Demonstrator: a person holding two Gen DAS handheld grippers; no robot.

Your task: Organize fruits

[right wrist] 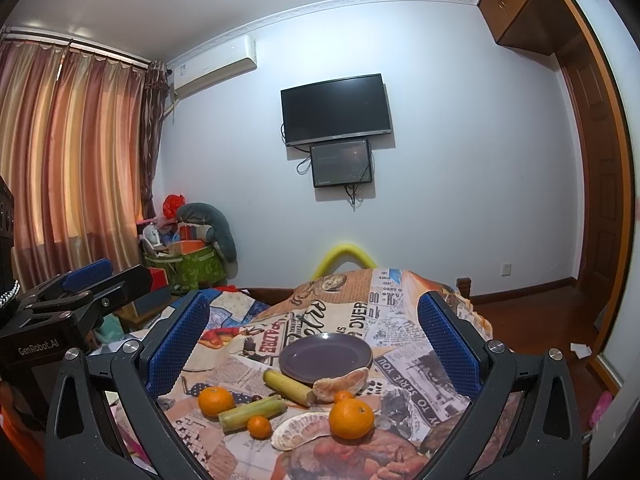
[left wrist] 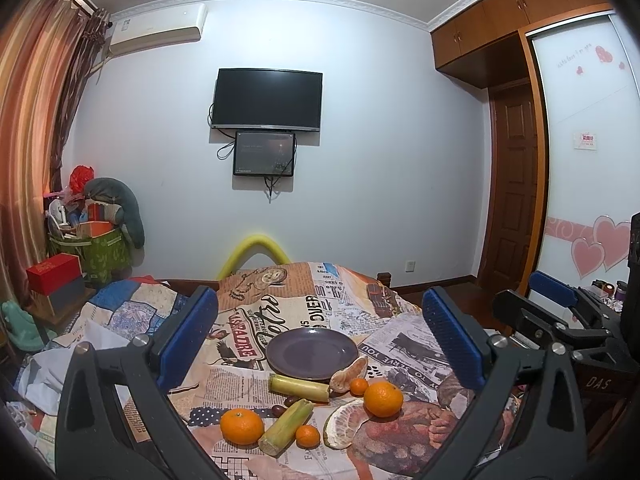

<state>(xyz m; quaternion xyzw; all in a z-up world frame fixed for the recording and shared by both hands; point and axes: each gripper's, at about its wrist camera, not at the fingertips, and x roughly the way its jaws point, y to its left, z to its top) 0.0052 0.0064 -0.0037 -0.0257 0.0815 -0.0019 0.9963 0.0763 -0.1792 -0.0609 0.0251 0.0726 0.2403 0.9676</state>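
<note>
A dark purple plate (left wrist: pixel 312 352) (right wrist: pixel 325 356) lies empty on a newspaper-print cloth (left wrist: pixel 280 312). In front of it lie two large oranges (left wrist: pixel 241 426) (left wrist: pixel 383 399), two small oranges (left wrist: pixel 307 436) (left wrist: pixel 359 386), two yellow-green cane sticks (left wrist: pixel 298 388) (left wrist: pixel 285 427), two peeled pomelo segments (left wrist: pixel 349 373) (left wrist: pixel 344 424) and small dark fruits (left wrist: pixel 291 401). My left gripper (left wrist: pixel 320 340) is open and empty, held back above the fruit. My right gripper (right wrist: pixel 314 344) is open and empty too, beside it on the right (left wrist: pixel 552 308).
The table stands in a bedroom. A quilted bed (left wrist: pixel 128 312) lies to the left, with boxes and a green bin (left wrist: pixel 100 252) in the corner. A yellow foam tube (left wrist: pixel 256 252) arches behind the table. A door and wardrobe (left wrist: pixel 516 200) are on the right.
</note>
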